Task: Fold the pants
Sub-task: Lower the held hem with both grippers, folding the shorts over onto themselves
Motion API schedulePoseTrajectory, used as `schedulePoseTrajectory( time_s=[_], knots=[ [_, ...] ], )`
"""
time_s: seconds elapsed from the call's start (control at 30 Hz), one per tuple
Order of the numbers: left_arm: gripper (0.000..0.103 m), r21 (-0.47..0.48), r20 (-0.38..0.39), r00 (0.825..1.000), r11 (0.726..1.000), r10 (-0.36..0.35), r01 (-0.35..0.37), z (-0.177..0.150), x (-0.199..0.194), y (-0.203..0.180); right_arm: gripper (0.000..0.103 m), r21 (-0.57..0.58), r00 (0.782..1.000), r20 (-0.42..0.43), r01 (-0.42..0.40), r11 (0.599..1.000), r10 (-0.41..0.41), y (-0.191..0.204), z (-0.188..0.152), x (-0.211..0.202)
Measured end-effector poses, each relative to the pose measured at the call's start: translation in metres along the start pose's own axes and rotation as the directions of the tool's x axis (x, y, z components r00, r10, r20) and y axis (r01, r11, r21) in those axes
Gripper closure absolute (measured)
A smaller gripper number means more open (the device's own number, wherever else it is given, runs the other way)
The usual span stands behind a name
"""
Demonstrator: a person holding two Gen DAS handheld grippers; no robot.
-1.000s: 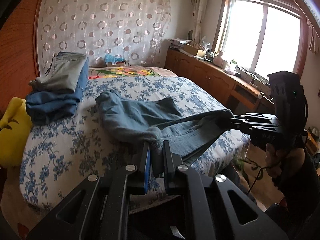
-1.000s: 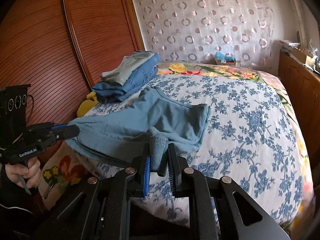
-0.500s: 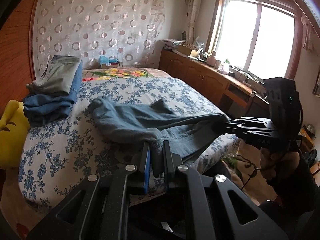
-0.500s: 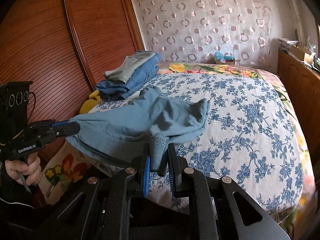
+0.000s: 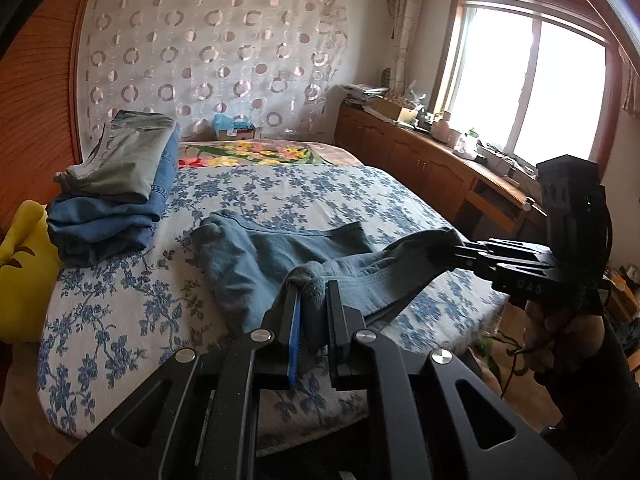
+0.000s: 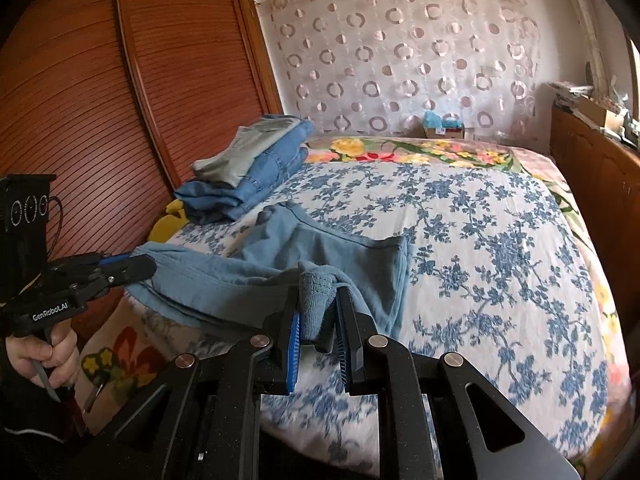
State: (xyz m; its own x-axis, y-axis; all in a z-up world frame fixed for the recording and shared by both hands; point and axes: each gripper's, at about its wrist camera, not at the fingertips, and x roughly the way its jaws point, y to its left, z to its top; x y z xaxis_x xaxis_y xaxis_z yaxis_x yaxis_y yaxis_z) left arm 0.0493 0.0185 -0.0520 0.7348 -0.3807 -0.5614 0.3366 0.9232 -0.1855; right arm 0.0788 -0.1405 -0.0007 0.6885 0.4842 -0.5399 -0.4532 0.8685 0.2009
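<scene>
A: Nearest first. What are the grippers doing?

B: The left gripper (image 5: 313,292) has its fingers clamped on a bunched fold of the blue pants (image 5: 280,264), at the bed's near edge. The right gripper (image 6: 318,300) is clamped on another bunch of the same cloth, also at the near edge.

A: Can each one be seen from the other side?

B: Yes. From the left wrist view the right gripper (image 5: 452,246) reaches in from the right and pinches the cloth off the bed's near right corner. From the right wrist view the left gripper (image 6: 140,266) pinches it past the near left corner.

A: And the pants themselves?

B: The held edge is stretched between the two grippers, lifted a little. The rest lies spread on the floral bedspread (image 6: 500,240), running from the near edge toward the middle of the bed.

A: Farther back?

B: A stack of folded jeans (image 5: 112,196) sits along the left edge, with a yellow cushion (image 5: 20,272) beside it. A small box (image 6: 444,130) stands at the far edge, by the circle-patterned curtain (image 6: 400,48).
</scene>
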Motion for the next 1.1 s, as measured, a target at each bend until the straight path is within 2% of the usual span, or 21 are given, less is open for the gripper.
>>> schedulePoseTrajectory(
  time_s=[0.6,0.97,1.1],
  knots=[
    [0.091,0.014,0.007,0.998,0.998,0.066,-0.066,0.028,0.026,0.012,0.087,0.005,1.000,0.010,0.019,1.000,-0.019,-0.010,0.029,0.042],
    [0.091,0.010,-0.036,0.995,0.996,0.092,-0.091,0.022,0.050,0.021,0.087,0.010,0.998,-0.053,0.038,0.999,-0.038,-0.015,0.029,0.078],
    [0.079,0.020,-0.038,0.994,0.994,0.104,-0.104,0.017,0.055,0.022,0.087,0.015,0.997,-0.067,0.045,0.999,-0.044,-0.017,0.028,0.087]
  ],
)
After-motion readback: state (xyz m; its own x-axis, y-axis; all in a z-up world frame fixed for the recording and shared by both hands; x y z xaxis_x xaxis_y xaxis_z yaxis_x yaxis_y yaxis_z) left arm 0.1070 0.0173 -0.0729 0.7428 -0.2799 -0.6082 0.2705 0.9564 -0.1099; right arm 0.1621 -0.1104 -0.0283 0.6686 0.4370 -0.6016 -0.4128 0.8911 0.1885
